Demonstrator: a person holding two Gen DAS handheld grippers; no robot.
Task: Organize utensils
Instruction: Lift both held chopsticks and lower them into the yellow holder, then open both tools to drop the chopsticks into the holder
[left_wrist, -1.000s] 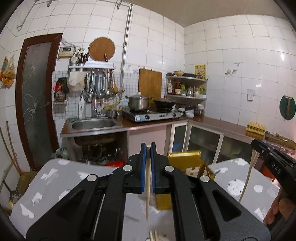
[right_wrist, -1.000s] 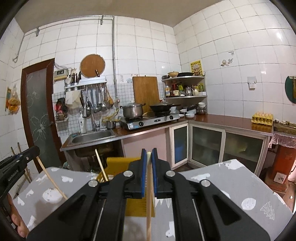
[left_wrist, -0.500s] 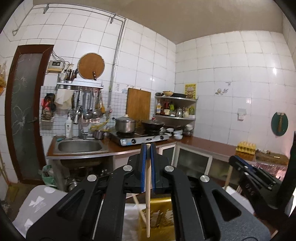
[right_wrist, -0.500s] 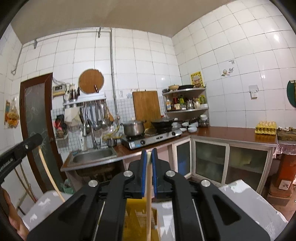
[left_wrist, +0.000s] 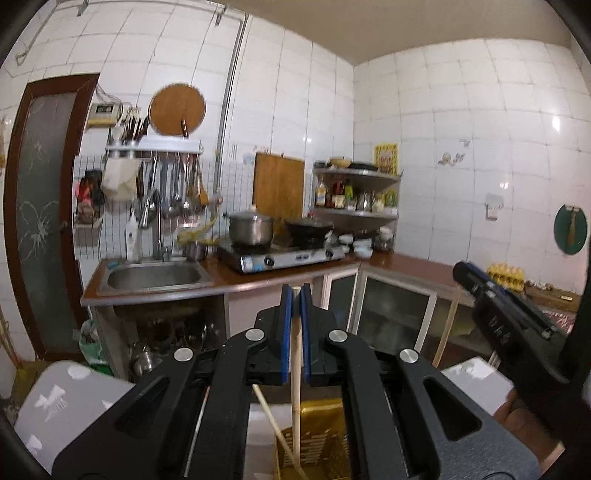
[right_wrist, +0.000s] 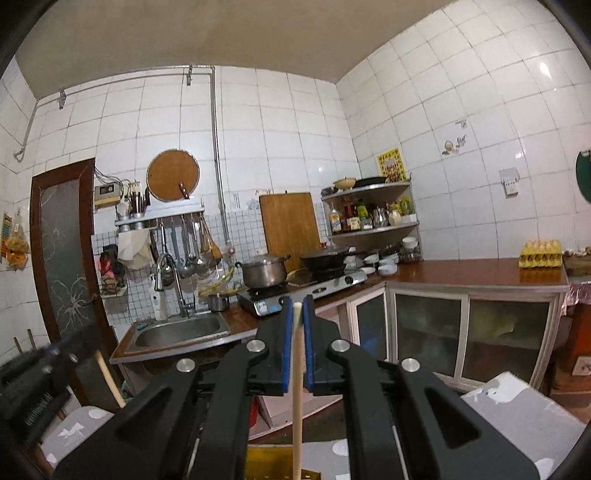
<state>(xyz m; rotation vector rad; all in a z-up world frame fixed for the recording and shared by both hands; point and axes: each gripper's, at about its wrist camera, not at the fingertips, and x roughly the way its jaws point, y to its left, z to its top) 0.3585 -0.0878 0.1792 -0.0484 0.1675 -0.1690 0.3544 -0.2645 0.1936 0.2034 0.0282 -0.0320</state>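
Observation:
My left gripper (left_wrist: 295, 291) is shut on a pale wooden chopstick (left_wrist: 295, 376) that hangs straight down, its lower end in or just above the yellow slotted holder (left_wrist: 321, 435). A second chopstick (left_wrist: 271, 415) leans in that holder. My right gripper (right_wrist: 297, 304) is shut on another chopstick (right_wrist: 297, 391), hanging over the holder's yellow rim (right_wrist: 269, 461). Each view shows the other gripper at its edge: the right gripper (left_wrist: 495, 314) with its stick (left_wrist: 445, 332), and the blurred left gripper (right_wrist: 33, 380) with its stick (right_wrist: 109, 380).
A table with a grey, white-patterned cloth (left_wrist: 70, 395) (right_wrist: 517, 413) lies below both grippers. Beyond it runs a counter with a sink (left_wrist: 155, 277), a stove with a pot (left_wrist: 251, 229), and glass-fronted cabinets (right_wrist: 469, 332). A dark door (left_wrist: 40, 206) stands at the left.
Both grippers have risen and moved forward, each still gripping its chopstick. The table has dropped low in both views, and the yellow holder now sits under the hanging sticks.

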